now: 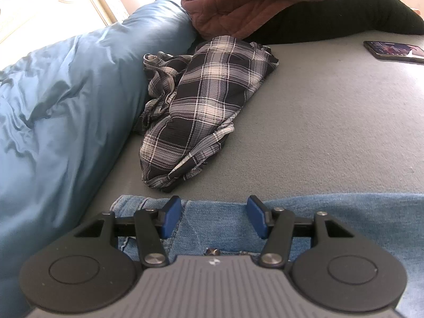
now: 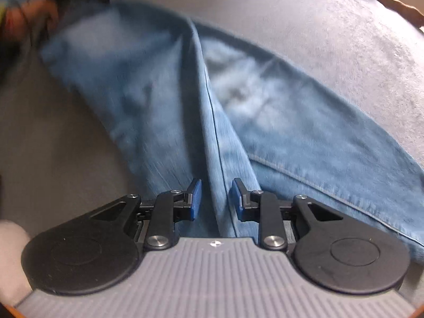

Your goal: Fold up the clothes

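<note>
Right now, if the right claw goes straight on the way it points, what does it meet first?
Probably the jeans: the right claw points steeply down at the denim spread on the grey bed, near the leg seam. Depth is unclear.

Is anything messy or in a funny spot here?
Yes. The plaid shirt lies crumpled in a heap against the blue duvet, not flat or folded. A phone also sits on the bed near the clothes. The jeans lie spread out.
</note>
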`<state>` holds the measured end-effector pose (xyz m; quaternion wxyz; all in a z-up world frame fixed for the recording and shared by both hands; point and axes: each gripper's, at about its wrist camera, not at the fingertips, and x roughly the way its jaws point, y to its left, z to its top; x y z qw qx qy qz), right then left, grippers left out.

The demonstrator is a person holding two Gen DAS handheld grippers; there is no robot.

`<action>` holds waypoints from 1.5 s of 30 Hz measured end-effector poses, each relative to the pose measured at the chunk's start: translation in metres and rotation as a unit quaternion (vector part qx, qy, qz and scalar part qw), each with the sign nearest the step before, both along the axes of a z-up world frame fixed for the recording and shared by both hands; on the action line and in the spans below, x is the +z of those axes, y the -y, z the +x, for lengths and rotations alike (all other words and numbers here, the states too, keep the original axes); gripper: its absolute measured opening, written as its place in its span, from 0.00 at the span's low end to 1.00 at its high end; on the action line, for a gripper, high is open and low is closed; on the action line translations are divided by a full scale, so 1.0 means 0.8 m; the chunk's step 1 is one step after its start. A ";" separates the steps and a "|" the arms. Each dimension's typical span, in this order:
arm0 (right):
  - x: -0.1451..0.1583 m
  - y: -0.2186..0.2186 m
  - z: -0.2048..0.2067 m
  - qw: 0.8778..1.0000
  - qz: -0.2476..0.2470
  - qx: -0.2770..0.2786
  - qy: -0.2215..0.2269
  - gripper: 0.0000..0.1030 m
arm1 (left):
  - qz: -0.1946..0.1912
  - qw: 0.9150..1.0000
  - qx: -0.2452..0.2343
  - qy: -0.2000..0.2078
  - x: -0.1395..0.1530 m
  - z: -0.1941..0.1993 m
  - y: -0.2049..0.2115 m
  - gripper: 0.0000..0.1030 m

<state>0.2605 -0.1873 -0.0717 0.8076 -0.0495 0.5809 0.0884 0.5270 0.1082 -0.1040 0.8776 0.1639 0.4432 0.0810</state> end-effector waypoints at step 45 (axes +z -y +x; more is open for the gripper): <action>0.015 0.127 0.137 0.998 -0.058 -0.034 0.015 0.01 | 0.040 0.999 -0.023 0.006 -0.009 0.007 0.008 0.56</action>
